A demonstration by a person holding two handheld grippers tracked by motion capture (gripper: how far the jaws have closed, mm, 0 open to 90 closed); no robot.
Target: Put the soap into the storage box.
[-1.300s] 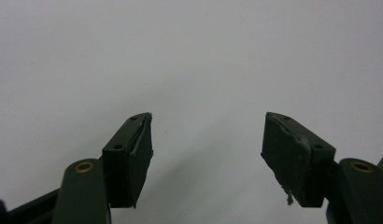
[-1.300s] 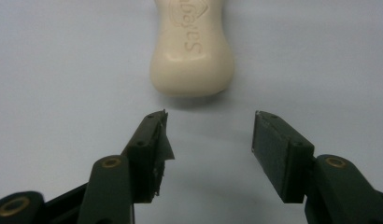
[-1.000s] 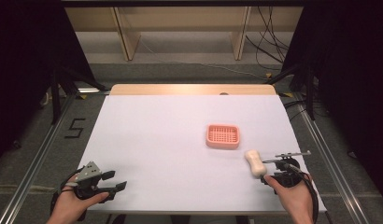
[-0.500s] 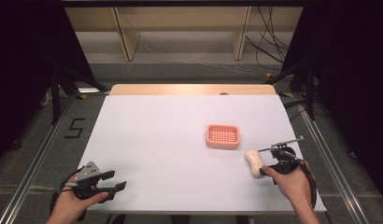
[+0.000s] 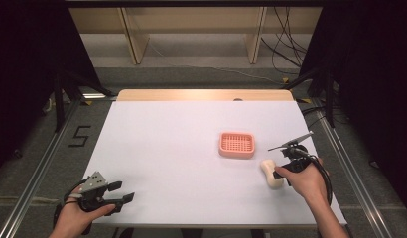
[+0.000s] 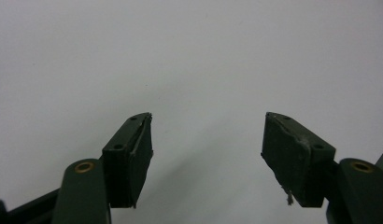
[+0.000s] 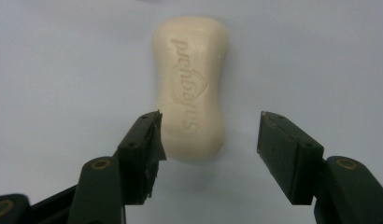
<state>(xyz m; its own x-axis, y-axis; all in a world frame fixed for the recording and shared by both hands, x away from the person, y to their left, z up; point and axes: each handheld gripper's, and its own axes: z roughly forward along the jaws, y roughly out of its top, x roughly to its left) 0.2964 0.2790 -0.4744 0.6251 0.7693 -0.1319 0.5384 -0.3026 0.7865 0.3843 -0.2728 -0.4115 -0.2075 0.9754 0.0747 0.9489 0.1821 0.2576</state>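
Overhead scene of a white bench with a person's two hand-held grippers entering from the near edge. The right gripper sits near the right edge of the bench, held in the right hand, its cable looping over the wrist. A cream-coloured soap bar, waisted in outline, lies flat on the bench directly at this gripper's tip. In the right gripper view the soap bar bears the embossed word "Safeguard" and lies lengthwise along the line of sight; its near end sits between the two black fingers. The left-hand pad appears against or just beside the edge of the bar, while a clear gap separates the right-hand pad from it, so the fingers stand apart and are not clamped on the soap. These jaws have just been opening, with the bar still between them.

A pink, grid-bottomed soap dish rests on the bench just beyond and to the left of the bar, apart from it.

The left gripper is held in the left hand at the near left corner of the bench. In the left gripper view its fingers are spread wide over bare white surface, with nothing between them.
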